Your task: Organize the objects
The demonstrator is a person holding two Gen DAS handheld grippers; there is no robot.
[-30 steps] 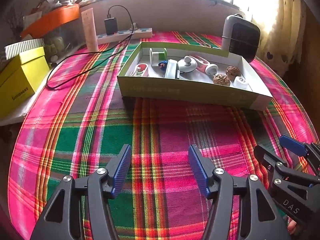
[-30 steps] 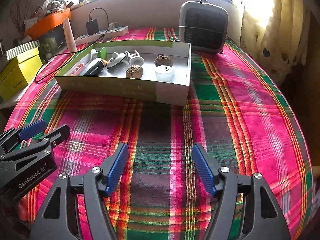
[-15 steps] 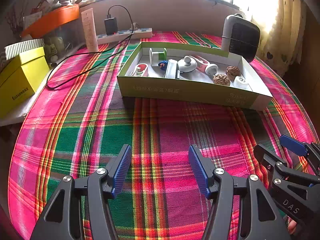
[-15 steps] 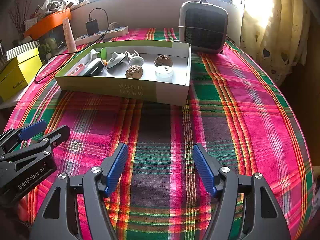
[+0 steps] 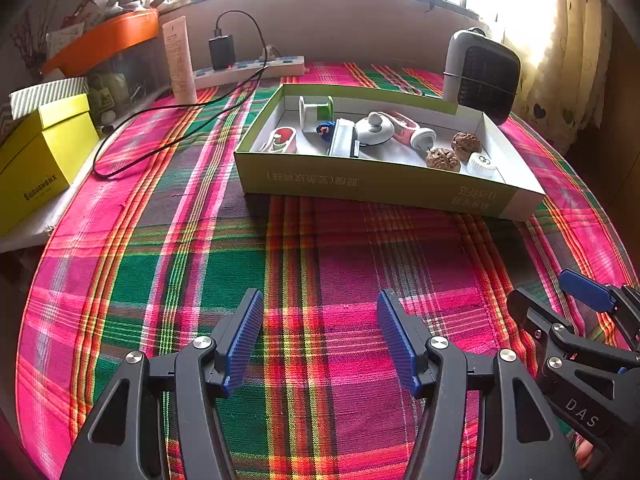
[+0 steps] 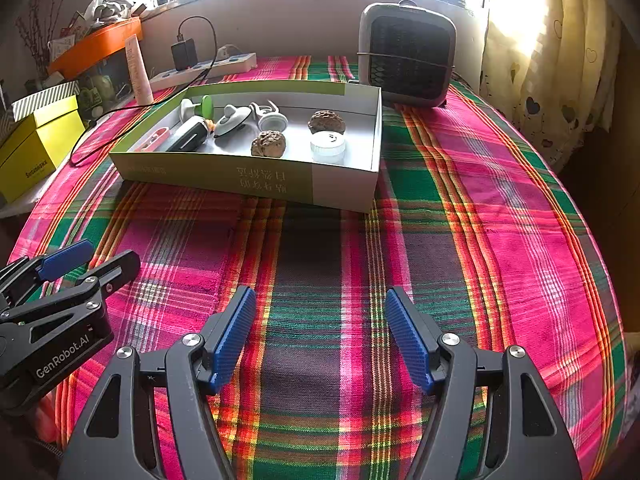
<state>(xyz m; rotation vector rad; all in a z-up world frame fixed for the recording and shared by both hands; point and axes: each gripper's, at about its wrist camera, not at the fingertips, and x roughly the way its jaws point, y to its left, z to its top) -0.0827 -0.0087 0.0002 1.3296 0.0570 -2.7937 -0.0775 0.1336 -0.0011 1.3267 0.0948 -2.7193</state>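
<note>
A shallow green-and-white box lies on the plaid cloth beyond both grippers. Inside it are two walnuts, a white cap, a white lid with a knob, a green spool, a red-and-white item and other small pieces. My left gripper hovers open over bare cloth, well short of the box. Beside it, my right gripper is open too, with nothing between its blue pads.
A grey heater stands behind the box's right end. At the back are a power strip with a black charger and trailing cable, and a cream tube. A yellow box and an orange tray sit at the left edge.
</note>
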